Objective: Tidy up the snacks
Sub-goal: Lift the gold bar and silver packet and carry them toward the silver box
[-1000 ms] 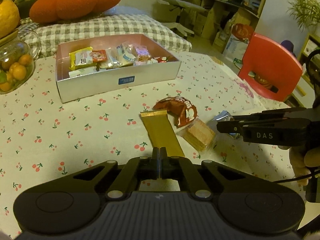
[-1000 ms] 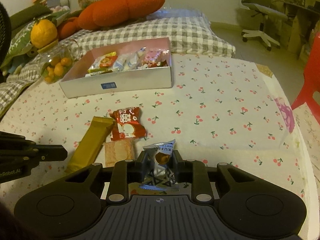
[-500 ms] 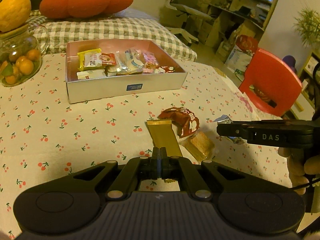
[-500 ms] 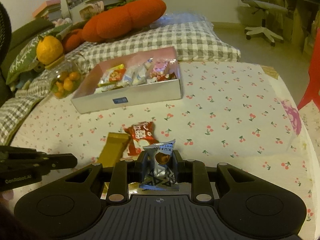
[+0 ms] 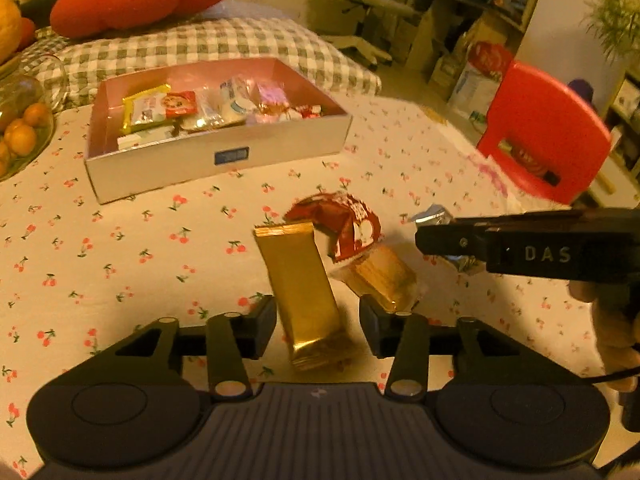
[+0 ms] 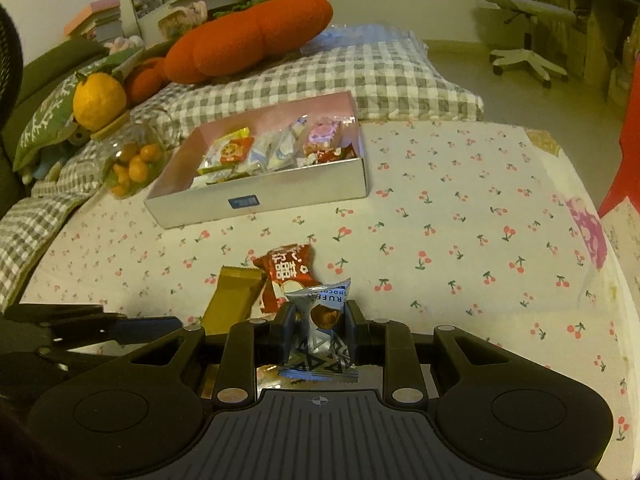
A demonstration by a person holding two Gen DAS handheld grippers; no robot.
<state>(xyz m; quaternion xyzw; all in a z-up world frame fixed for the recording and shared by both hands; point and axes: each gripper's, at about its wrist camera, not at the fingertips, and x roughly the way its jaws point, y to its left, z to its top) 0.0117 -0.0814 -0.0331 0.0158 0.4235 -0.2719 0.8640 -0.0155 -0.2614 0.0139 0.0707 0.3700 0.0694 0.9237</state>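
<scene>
My left gripper (image 5: 318,322) is open, its fingers either side of the near end of a gold snack bar (image 5: 300,292) lying on the cherry-print tablecloth. A red snack packet (image 5: 344,226) and a clear-wrapped cracker (image 5: 380,278) lie just right of the bar. My right gripper (image 6: 320,326) is shut on a silver truffle chocolate packet (image 6: 322,328) and holds it above the table. The right gripper also shows from the side in the left wrist view (image 5: 520,246). A white box (image 5: 224,156) with a pink inside holds several snacks at the back.
A glass jar of small oranges (image 6: 134,160) stands left of the box. A grey checked cushion (image 6: 360,76) and an orange plush (image 6: 248,36) lie behind it. A red chair (image 5: 544,132) stands beyond the table's right edge (image 6: 600,248).
My left gripper has opened from shut and dropped closer around the gold bar. My right gripper has risen a little, still holding the silver packet.
</scene>
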